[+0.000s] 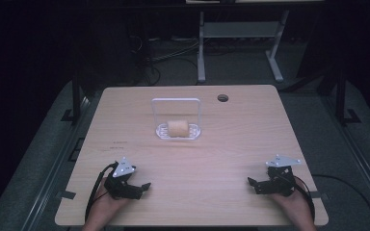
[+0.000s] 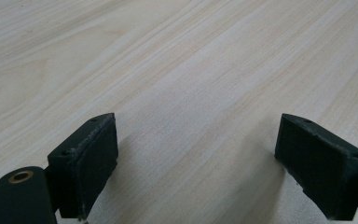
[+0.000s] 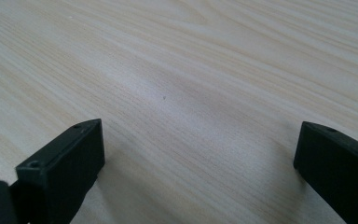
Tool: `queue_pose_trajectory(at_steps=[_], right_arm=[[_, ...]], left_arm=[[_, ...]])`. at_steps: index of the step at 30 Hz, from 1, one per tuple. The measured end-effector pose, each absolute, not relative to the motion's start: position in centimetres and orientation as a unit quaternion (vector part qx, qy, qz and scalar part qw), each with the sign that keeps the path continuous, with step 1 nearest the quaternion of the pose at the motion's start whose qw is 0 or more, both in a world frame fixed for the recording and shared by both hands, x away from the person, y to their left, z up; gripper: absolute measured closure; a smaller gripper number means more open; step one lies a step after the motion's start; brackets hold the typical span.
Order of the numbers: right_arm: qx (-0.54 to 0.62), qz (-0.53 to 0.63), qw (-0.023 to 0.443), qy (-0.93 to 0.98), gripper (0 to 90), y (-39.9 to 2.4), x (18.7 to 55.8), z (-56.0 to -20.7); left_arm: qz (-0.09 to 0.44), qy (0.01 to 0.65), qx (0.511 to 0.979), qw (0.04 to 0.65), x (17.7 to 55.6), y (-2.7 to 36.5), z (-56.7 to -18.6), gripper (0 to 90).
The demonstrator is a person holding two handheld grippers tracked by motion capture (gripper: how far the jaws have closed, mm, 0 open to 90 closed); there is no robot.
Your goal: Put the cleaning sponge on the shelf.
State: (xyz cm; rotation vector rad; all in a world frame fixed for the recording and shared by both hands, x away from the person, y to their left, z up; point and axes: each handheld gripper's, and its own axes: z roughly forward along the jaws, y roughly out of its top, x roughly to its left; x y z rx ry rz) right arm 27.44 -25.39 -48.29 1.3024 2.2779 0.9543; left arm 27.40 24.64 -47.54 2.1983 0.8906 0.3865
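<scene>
A pale tan cylindrical roll (image 1: 178, 128) lies sideways in a white wire-handled tray (image 1: 194, 132) at table centre, at one o'clock from the empty, wide-open left gripper (image 1: 139, 187) and eleven o'clock from the equally open, empty right gripper (image 1: 256, 185).

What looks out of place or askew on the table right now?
Nothing stands out. The bread roll sits inside the white basket, whose handle stands upright. Both the left gripper and right gripper are open, with nothing between their jaws.
</scene>
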Motion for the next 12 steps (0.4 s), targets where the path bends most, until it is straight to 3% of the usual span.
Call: queue_pose_trajectory(at_steps=[12], right_arm=[[0.460,0.336,0.174,0.803,1.5,-25.38,27.43,-48.29]], left_arm=[[0.146,0.339,0.856,0.363,27.46,24.80,-47.53,12.4]])
